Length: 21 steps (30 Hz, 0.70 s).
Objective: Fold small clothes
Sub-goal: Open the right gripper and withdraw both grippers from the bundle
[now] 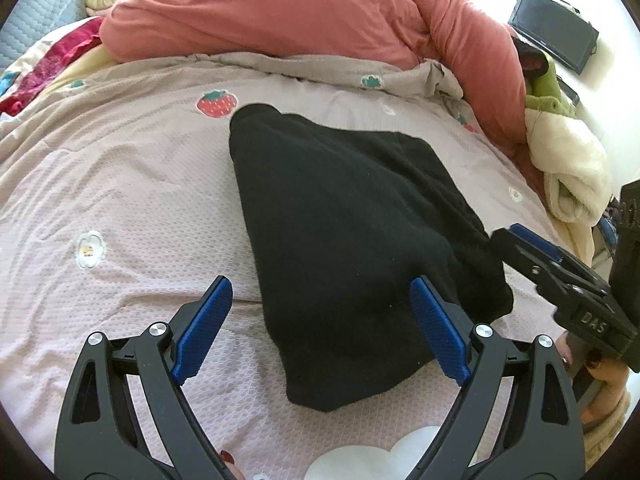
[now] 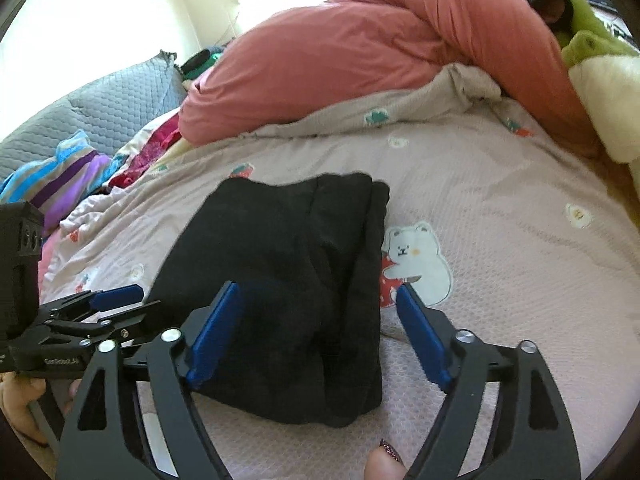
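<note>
On bedspread (image 1: 120,184): black garment (image 1: 344,240) folded flat, centre | left gripper (image 1: 320,328) released, fingers wide, at its 6 o'clock edge | right gripper (image 2: 320,336) released, empty, near garment's 5 o'clock corner | red duvet (image 1: 280,12) at 12 o'clock

The black garment (image 1: 352,248) hides the bedspread print beneath it; the right gripper (image 1: 520,240) shows only side-on, its spread unclear.
</note>
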{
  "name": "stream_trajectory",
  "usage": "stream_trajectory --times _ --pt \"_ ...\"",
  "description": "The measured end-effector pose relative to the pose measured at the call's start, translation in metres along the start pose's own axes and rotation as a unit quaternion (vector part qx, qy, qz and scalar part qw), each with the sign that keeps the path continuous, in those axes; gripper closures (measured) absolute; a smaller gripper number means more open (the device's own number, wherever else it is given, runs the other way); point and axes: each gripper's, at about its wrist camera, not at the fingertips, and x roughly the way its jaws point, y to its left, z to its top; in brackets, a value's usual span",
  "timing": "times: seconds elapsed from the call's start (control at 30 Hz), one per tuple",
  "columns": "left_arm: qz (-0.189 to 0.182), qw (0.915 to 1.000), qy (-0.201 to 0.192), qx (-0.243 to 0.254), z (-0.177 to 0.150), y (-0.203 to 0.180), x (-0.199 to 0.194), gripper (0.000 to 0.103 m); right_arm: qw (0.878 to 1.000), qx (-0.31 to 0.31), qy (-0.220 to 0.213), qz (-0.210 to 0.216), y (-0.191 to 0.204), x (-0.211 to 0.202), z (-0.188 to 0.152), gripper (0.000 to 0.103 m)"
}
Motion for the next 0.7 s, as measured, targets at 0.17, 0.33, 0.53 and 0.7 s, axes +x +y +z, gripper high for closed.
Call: stream_trajectory --times 0.17,0.33,0.53,0.7 --pt "0.007 0.9998 -0.021 -0.001 0.002 0.002 -0.020 0.010 0.999 -0.017 -0.033 -0.014 0.011 -0.028 0.004 0.007" --pt "0.020 0.9988 -0.045 0.004 0.001 0.003 -0.044 0.010 0.998 -0.022 -0.060 -0.022 0.019 -0.050 0.004 0.005" --pt "0.040 0.9965 -0.072 0.009 -0.009 0.009 -0.071 0.010 0.996 -0.029 -0.081 -0.030 0.029 -0.071 -0.002 0.005" --pt "0.052 0.9947 -0.087 0.016 -0.021 0.012 -0.087 0.010 0.993 -0.030 -0.104 -0.038 0.034 -0.090 -0.009 0.005"
